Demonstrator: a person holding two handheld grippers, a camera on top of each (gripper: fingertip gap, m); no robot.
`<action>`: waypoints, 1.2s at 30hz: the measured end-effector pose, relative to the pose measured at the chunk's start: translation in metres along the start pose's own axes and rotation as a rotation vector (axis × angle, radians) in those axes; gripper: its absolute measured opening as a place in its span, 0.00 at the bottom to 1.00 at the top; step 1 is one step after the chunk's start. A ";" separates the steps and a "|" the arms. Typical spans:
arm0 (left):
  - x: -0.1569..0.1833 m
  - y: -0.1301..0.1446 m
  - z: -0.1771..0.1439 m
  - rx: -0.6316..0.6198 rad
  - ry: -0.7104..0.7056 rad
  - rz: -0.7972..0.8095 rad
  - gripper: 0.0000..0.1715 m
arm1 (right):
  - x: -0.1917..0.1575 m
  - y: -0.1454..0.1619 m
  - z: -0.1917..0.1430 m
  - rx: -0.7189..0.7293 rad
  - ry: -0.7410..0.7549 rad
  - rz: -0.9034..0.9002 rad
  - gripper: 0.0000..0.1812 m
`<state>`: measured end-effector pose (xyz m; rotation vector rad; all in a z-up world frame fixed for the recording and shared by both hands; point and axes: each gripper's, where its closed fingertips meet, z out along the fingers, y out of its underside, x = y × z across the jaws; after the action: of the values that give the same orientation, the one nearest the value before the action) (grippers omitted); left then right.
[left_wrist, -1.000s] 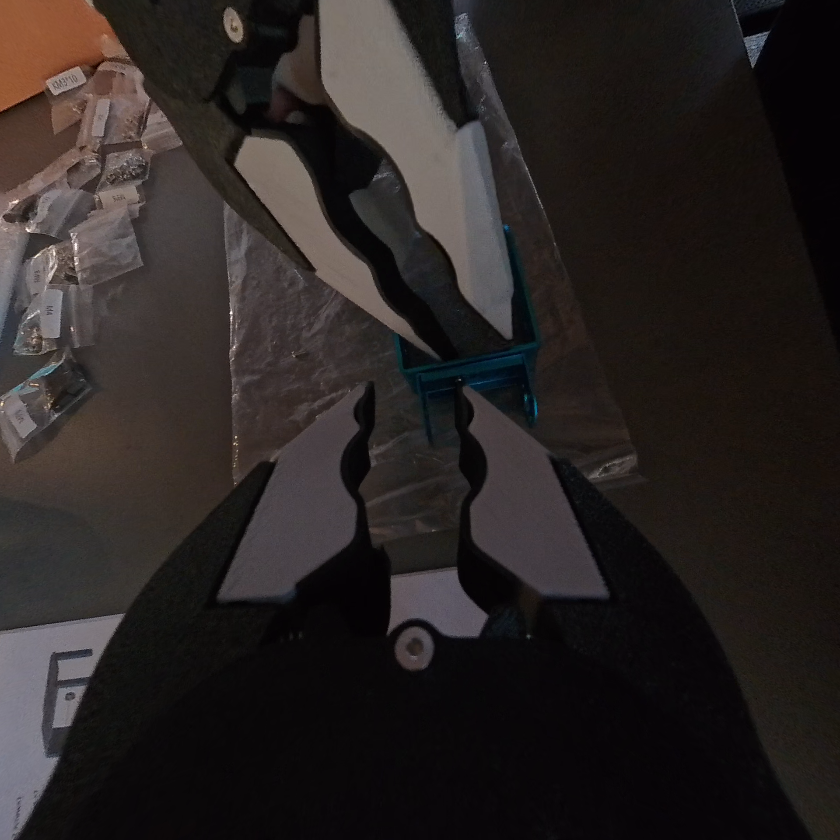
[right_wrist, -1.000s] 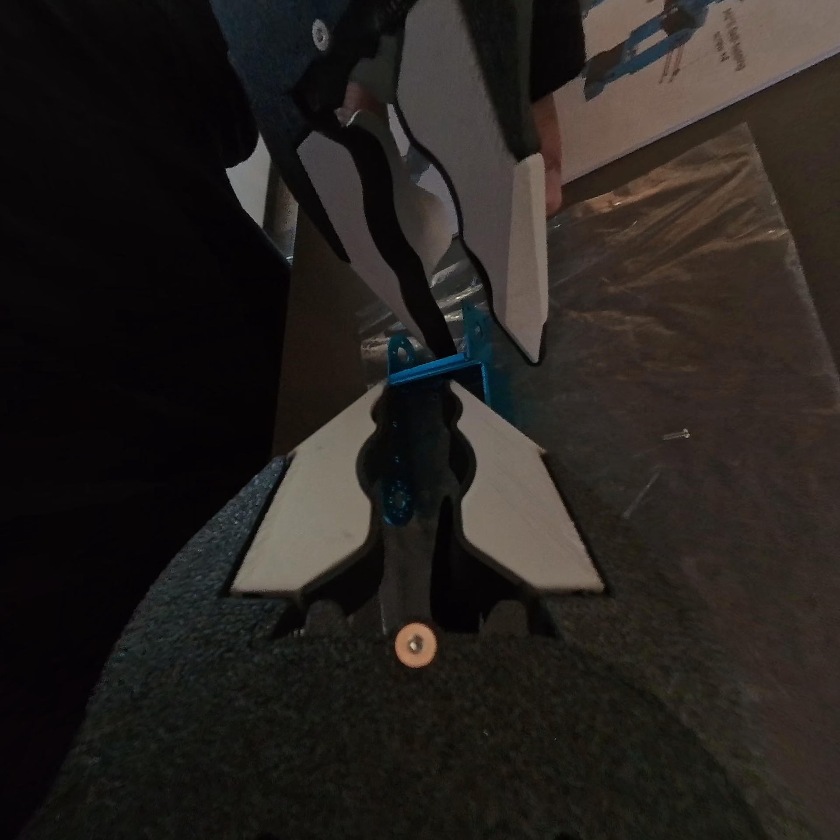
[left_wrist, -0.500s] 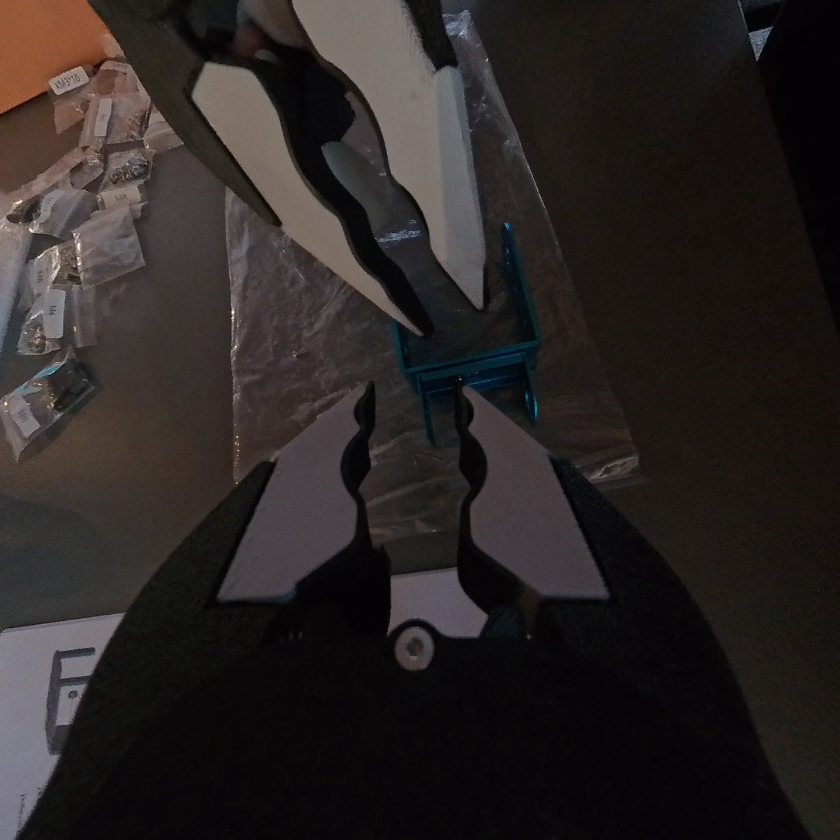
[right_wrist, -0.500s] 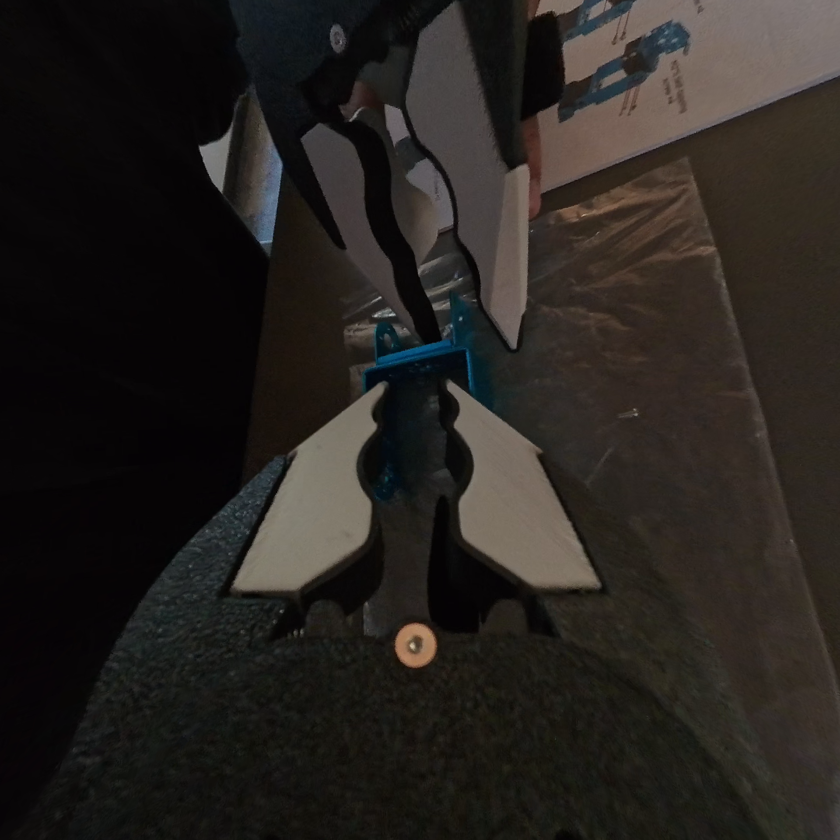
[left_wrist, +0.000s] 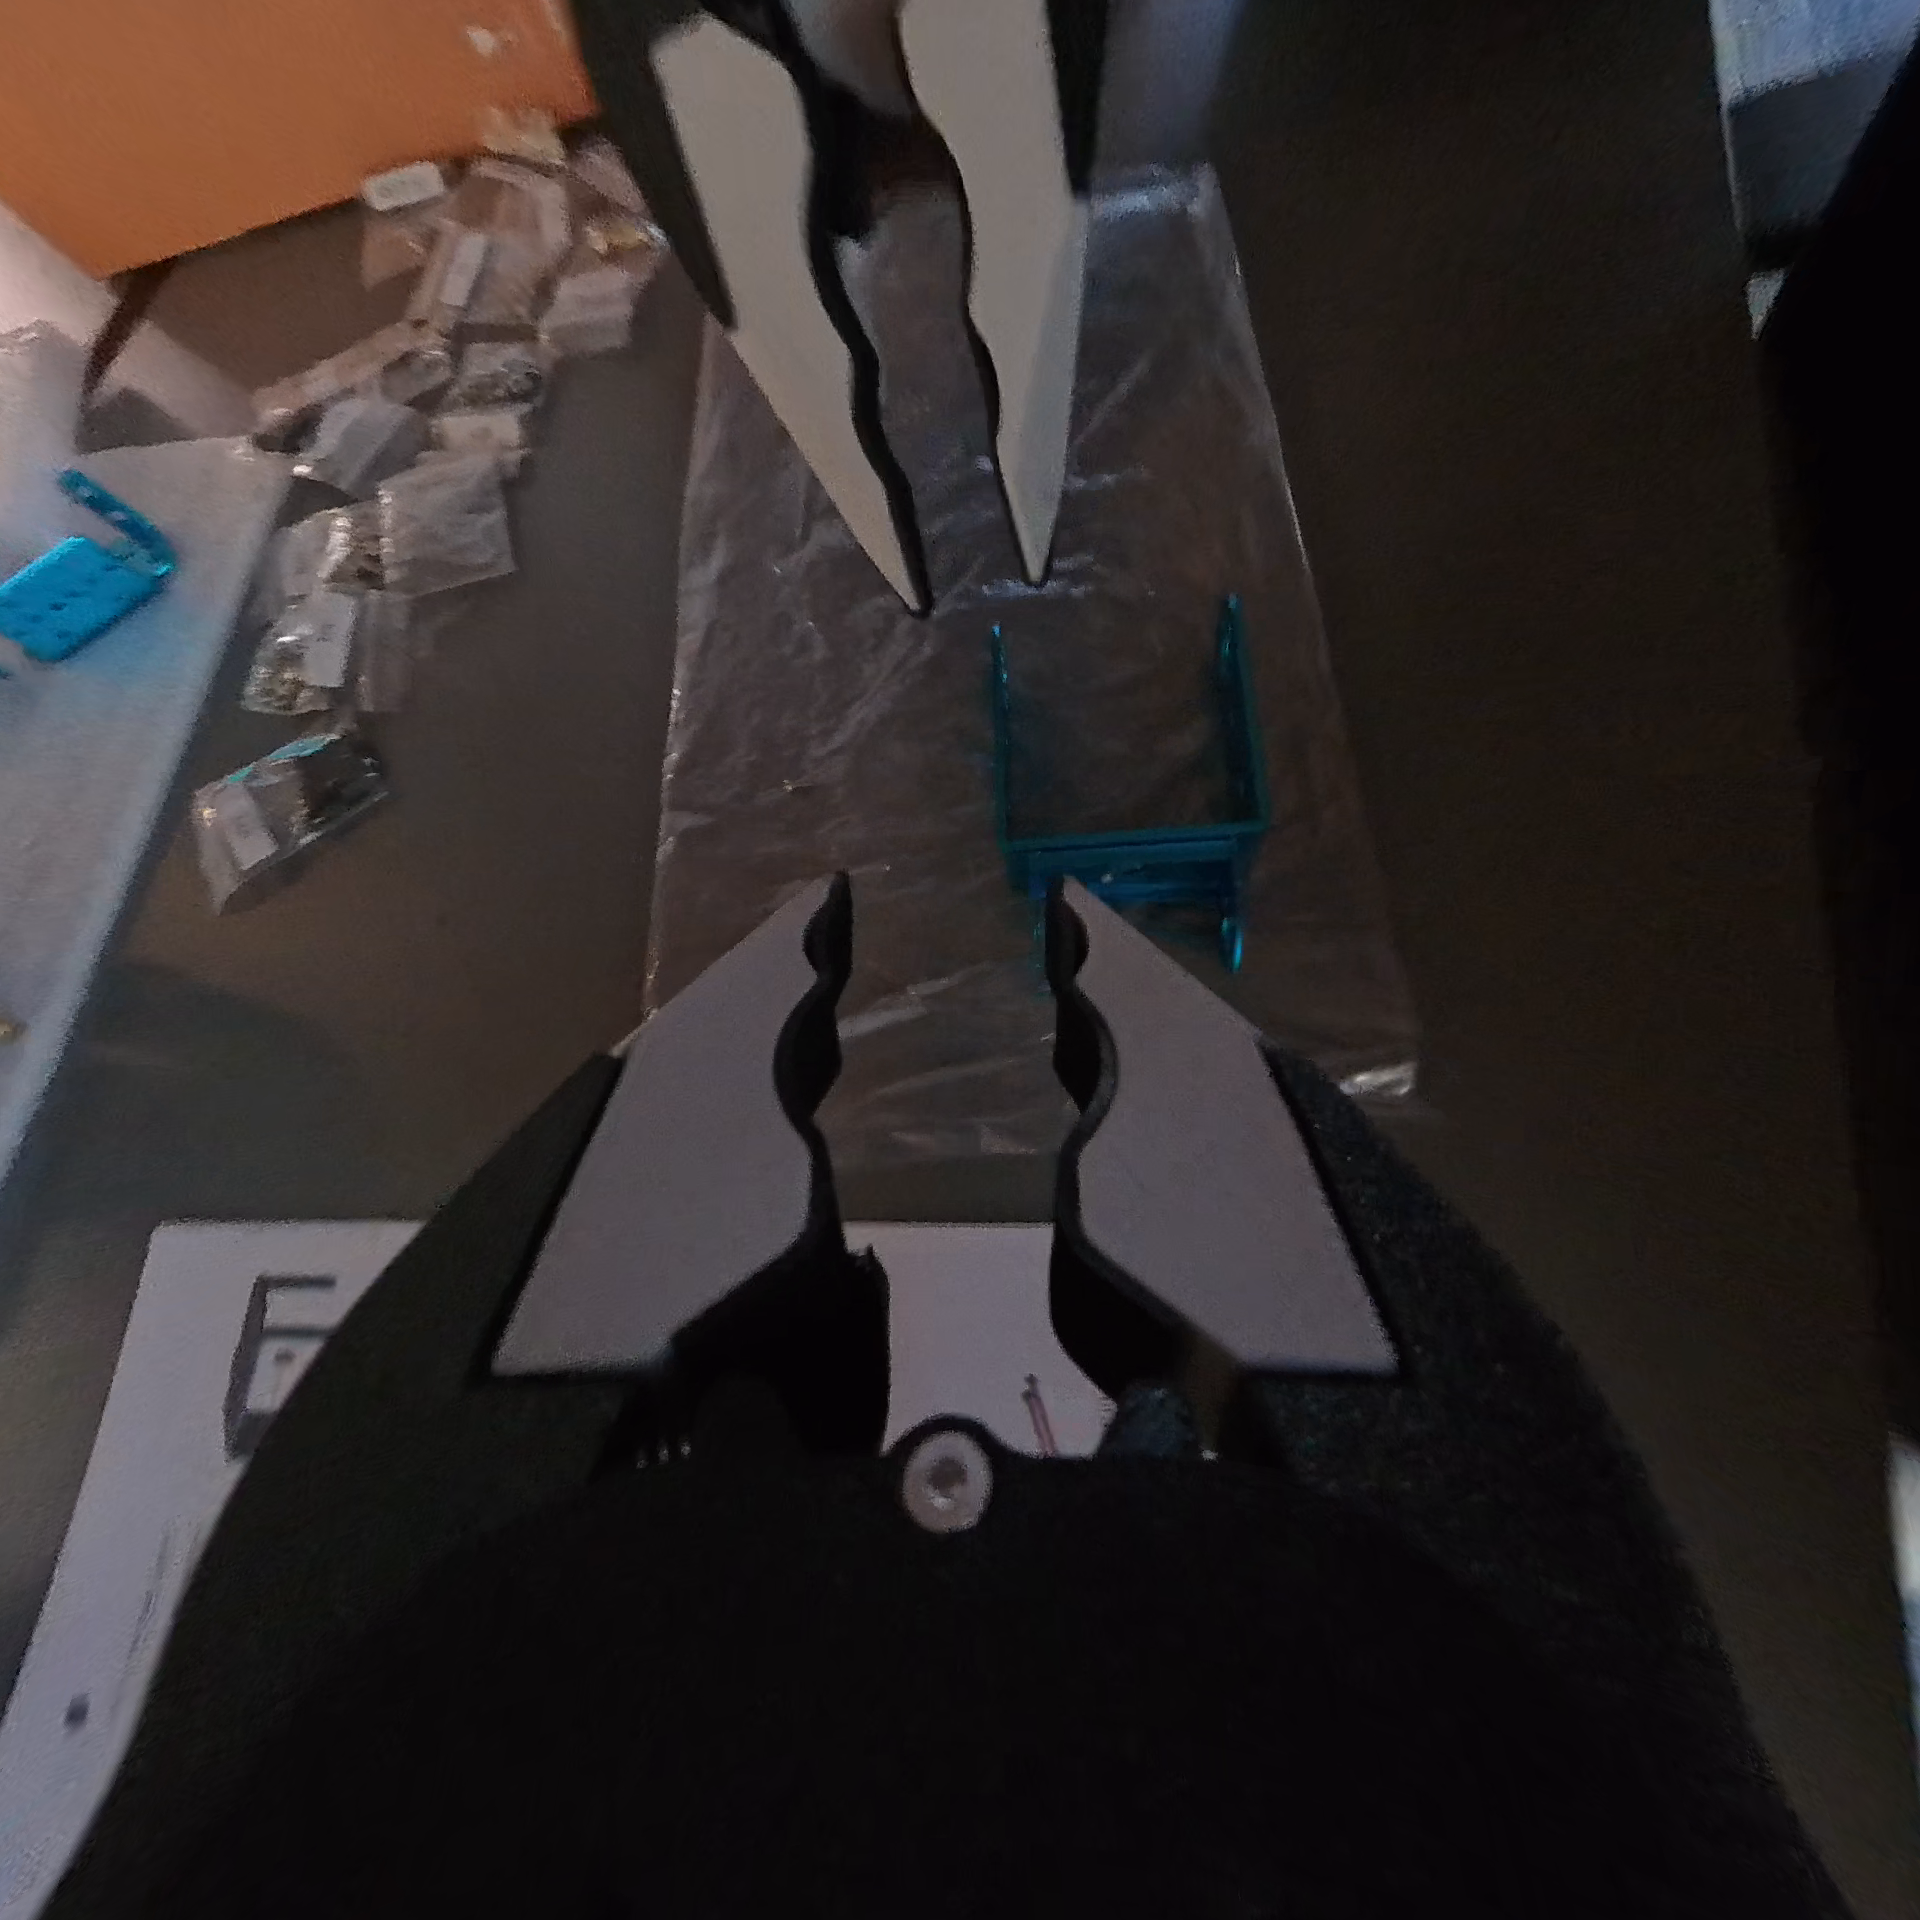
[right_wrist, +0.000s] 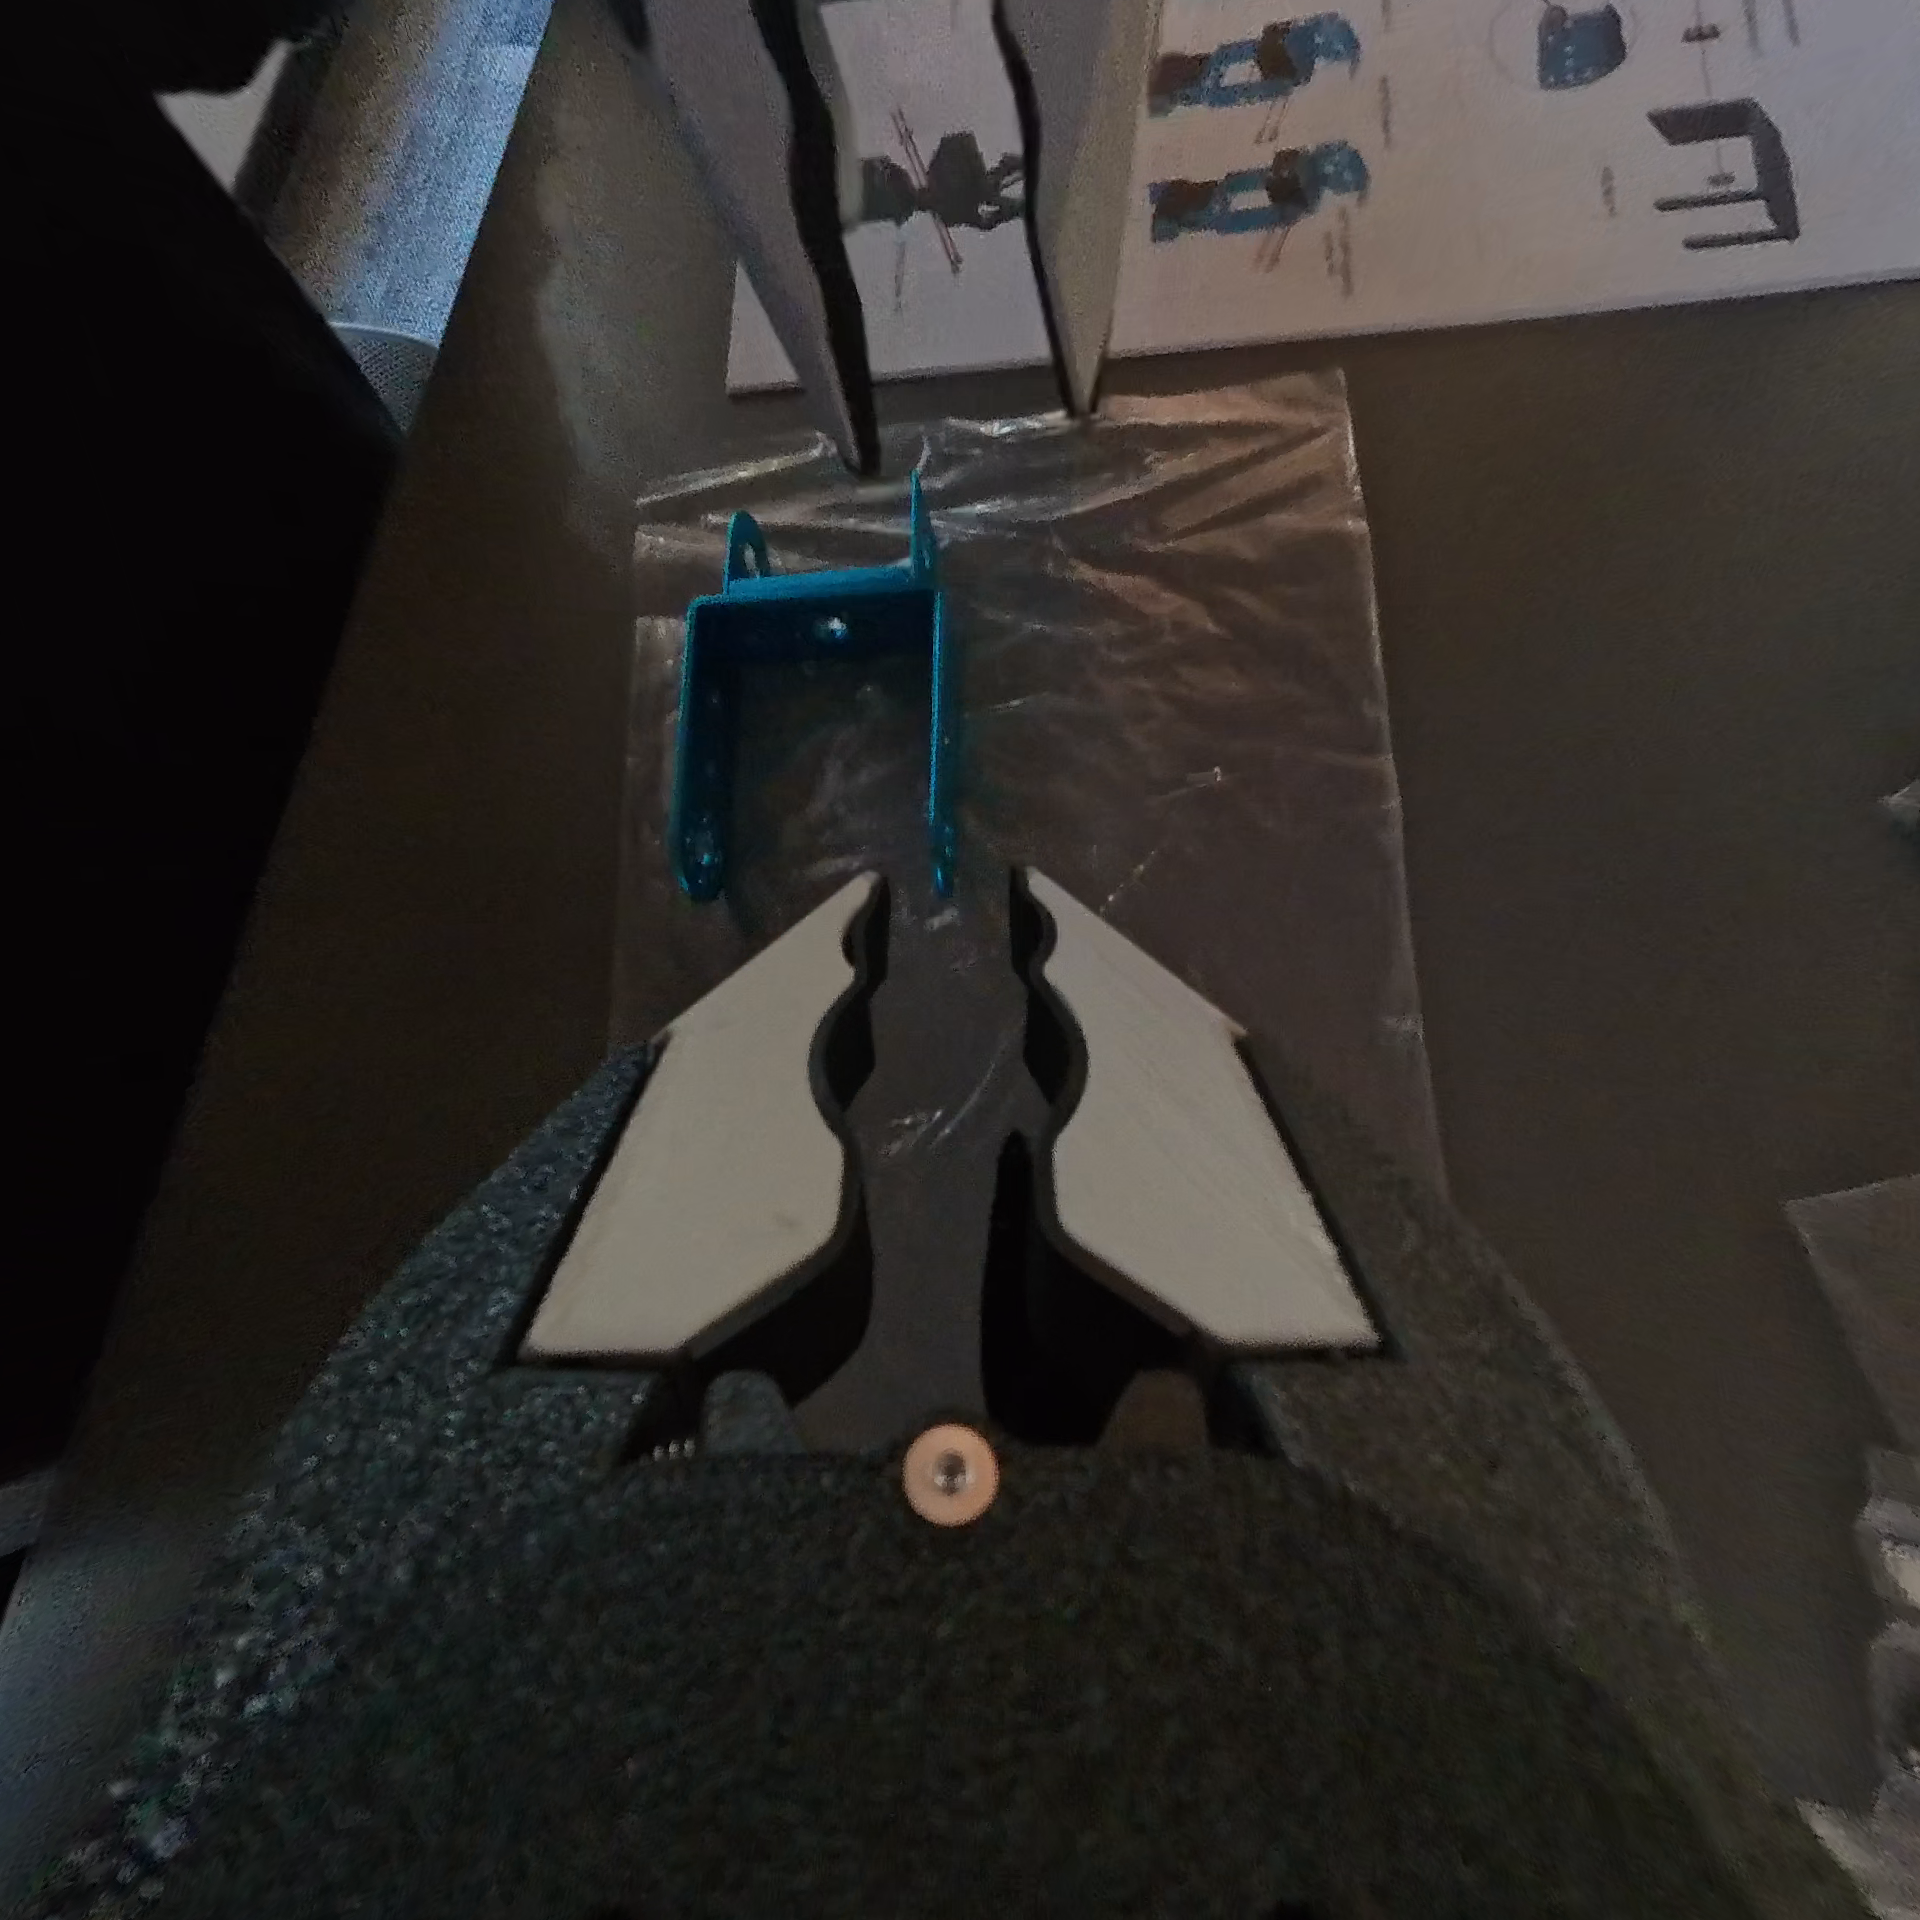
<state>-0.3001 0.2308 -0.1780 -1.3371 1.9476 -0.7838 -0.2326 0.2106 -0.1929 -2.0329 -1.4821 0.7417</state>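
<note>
A blue U-shaped metal bracket (left_wrist: 1127, 831) (right_wrist: 831, 597) lies on a clear plastic sheet (left_wrist: 831, 727) (right_wrist: 1143, 675) on the dark table. My left gripper (left_wrist: 951, 894) is open and empty, its right fingertip just in front of the bracket's near end. It also shows at the top of the right wrist view (right_wrist: 971, 436). My right gripper (right_wrist: 948, 883) is open and empty, its tips close to the bracket's two arm ends. It shows from the far side in the left wrist view (left_wrist: 977, 592), a little left of the bracket. Neither gripper touches the bracket.
Several small bags of hardware (left_wrist: 416, 468) lie at the left, by an orange box (left_wrist: 260, 104). Another blue part (left_wrist: 73, 592) rests on a pale surface at far left. A white instruction sheet (left_wrist: 156, 1403) (right_wrist: 1455, 156) lies beside the plastic sheet. The gap from one gripper's tips to the other's is roughly 8 cm.
Both grippers have drawn back from the bracket. The right gripper's fingers, earlier around one bracket arm, are now clear of it. The bracket stays on the sheet.
</note>
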 end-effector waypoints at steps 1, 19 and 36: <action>0.000 -0.006 -0.007 0.022 -0.032 -0.037 0.21 | -0.001 0.001 0.000 0.013 0.000 0.004 0.14; 0.107 -0.042 -0.031 0.497 -0.510 -0.829 0.23 | -0.009 0.013 -0.012 0.083 0.000 0.031 0.27; 0.076 -0.021 -0.005 0.199 -0.326 -0.553 0.38 | -0.032 0.009 0.009 0.075 0.034 -0.018 0.53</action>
<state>-0.3129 0.1529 -0.1720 -1.7737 1.2231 -0.9141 -0.2408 0.1786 -0.2014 -1.9651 -1.4303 0.7404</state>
